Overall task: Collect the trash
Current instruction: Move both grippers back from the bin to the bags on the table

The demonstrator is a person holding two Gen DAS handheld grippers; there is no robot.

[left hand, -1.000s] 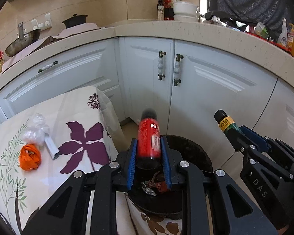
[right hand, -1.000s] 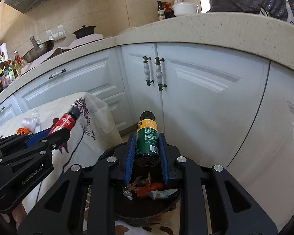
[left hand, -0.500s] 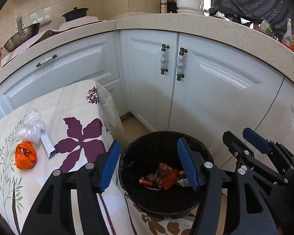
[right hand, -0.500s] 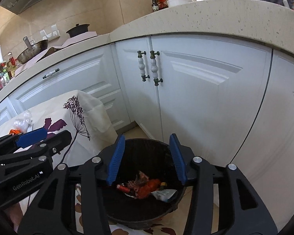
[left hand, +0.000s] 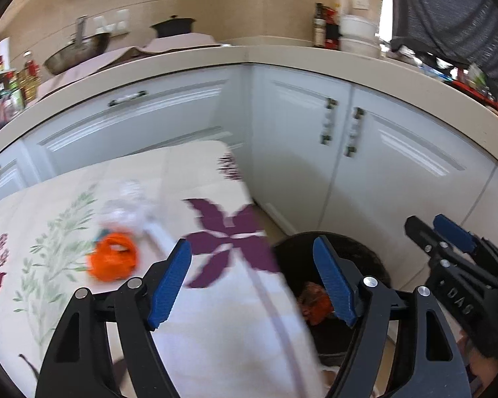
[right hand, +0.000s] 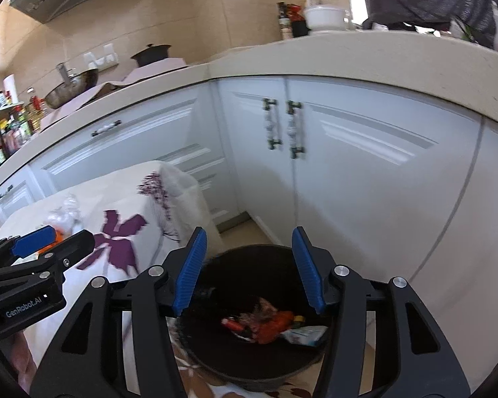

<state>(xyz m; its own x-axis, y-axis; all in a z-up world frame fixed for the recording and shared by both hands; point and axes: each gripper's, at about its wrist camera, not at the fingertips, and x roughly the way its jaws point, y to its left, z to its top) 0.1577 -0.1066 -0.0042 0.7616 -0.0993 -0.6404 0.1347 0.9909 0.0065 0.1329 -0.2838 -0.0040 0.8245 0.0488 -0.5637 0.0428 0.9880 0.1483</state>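
Both hand-held grippers are empty right now and their jaws are opening. The left hand-held gripper (left hand: 252, 278) is spread wide with nothing between its blue pads, sitting over the edge of the flowered surface (left hand: 215, 331), partly over the black trash bin (left hand: 365, 252). The right hand-held gripper (right hand: 249, 265) is parted a bit less, also gripping nothing, and hangs right above the trash bin (right hand: 249, 361). Down in the bin there's a red can (right hand: 230, 324) lying among orange and reddish scraps and a pale wrapper. Still out on the surface: a crumpled orange bag (left hand: 114, 260) with a clear plastic bag (left hand: 129, 205) just behind it, both blurry.
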